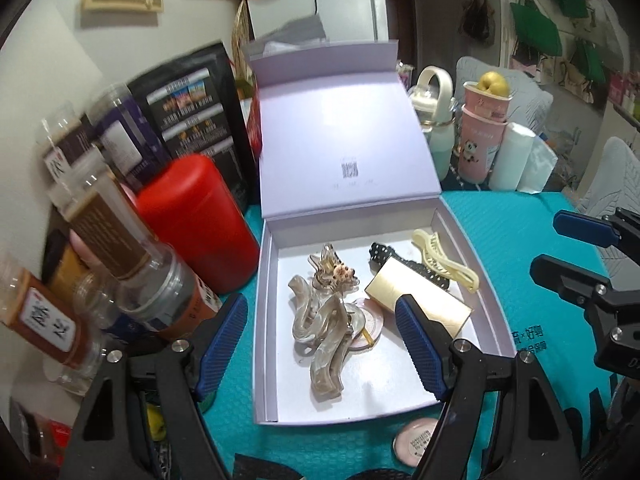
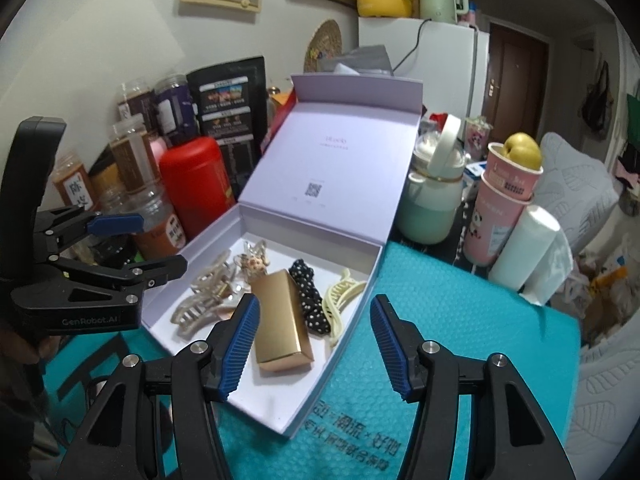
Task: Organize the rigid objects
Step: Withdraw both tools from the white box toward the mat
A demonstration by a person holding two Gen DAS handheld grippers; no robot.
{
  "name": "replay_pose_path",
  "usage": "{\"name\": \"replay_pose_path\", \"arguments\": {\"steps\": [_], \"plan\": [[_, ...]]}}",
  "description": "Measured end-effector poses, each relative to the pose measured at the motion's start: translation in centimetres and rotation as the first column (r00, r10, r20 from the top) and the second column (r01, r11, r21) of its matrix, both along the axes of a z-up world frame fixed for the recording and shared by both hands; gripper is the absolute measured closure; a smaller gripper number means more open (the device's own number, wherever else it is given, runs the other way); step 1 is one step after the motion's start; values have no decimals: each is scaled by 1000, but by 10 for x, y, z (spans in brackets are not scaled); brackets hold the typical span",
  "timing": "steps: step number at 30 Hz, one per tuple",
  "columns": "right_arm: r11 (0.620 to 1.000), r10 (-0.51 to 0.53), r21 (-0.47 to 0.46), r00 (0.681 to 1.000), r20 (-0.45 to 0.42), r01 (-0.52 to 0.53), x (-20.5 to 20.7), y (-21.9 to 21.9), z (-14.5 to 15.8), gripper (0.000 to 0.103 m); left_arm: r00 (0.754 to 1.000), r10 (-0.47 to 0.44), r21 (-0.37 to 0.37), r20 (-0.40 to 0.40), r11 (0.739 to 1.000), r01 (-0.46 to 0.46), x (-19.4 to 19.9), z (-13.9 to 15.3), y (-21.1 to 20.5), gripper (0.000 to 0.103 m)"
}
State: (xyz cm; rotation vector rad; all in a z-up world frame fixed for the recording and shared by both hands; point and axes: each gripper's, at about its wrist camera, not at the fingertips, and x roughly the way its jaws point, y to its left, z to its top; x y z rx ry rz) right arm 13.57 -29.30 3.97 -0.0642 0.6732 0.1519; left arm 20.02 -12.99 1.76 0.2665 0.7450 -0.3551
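Both our left tool (image 1: pixel 320 344) and right tool (image 2: pixel 314 344) gape empty — reaching for what looks like a pink compact (image 1: pixel 414 440) could nudge the box (image 1: pixel 268 320).

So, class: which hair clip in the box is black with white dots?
The polka-dot hair clip, lying between the gold box and the cream claw clip; the others are pale or marbled.

A red canister (image 1: pixel 196 220) stands beside spice jars (image 1: pixel 104 236); stacked pink cups (image 2: pixel 504 204) hold a yellow fruit (image 2: pixel 522 150).
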Motion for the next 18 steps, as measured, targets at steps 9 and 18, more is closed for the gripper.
{"name": "replay_pose_path", "arguments": {"steps": [9, 18], "plan": [[1000, 24, -2, 999, 49, -24, -33, 12, 19, 40, 999, -15, -42, 39, 999, 16, -36, 21, 12, 27], [999, 47, 9, 996, 79, -48, -70, 24, 26, 36, 998, -12, -49, 57, 999, 15, -75, 31, 32, 27]]}}
